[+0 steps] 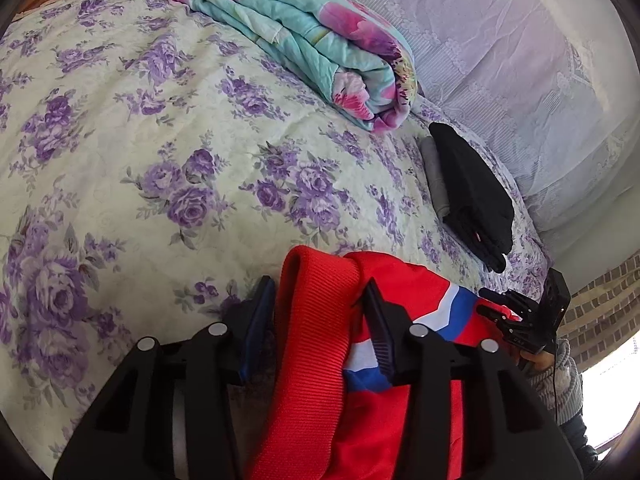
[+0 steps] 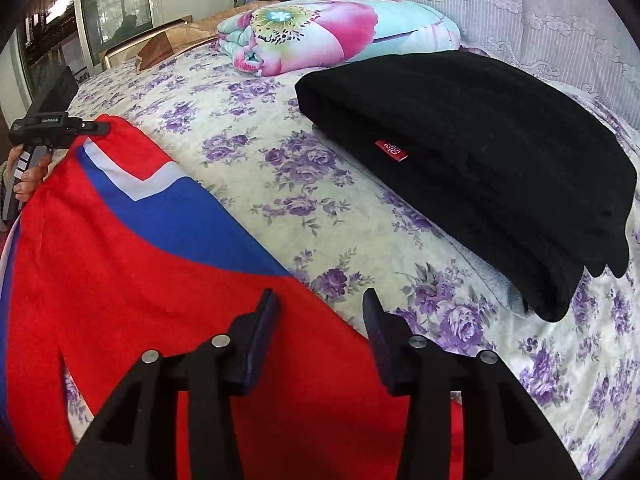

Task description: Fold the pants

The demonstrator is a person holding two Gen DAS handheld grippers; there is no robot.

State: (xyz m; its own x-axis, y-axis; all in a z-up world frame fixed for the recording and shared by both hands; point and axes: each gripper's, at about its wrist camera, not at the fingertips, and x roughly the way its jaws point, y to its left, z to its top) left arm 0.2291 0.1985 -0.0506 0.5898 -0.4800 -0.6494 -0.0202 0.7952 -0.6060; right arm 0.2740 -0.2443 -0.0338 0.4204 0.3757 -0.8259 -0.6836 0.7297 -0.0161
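Barely begun: red knit pants with blue-and-white stripe (image 2: 168, 272) unfolded on floral bed (image 1: 120, 140), left tool (image 1: 320, 320) clamping ribbed waistband (image 1: 316, 300), right tool (image 2: 320, 320) parted above cloth, gripping nothing.

My bed (image 1: 120, 128) wears a pale cover printed with purple roses. Beyond its far edge hangs a white lace curtain (image 1: 500, 40) with daylight coming through. Past the head of the bed stands a glazed window (image 2: 116, 4), and a brick wall (image 1: 604, 308) shows beside the curtain's end.

pants (image 2: 160, 280) | red, blue-and-white stripe, ribbed waistband | spread on bed, waistband edge raised
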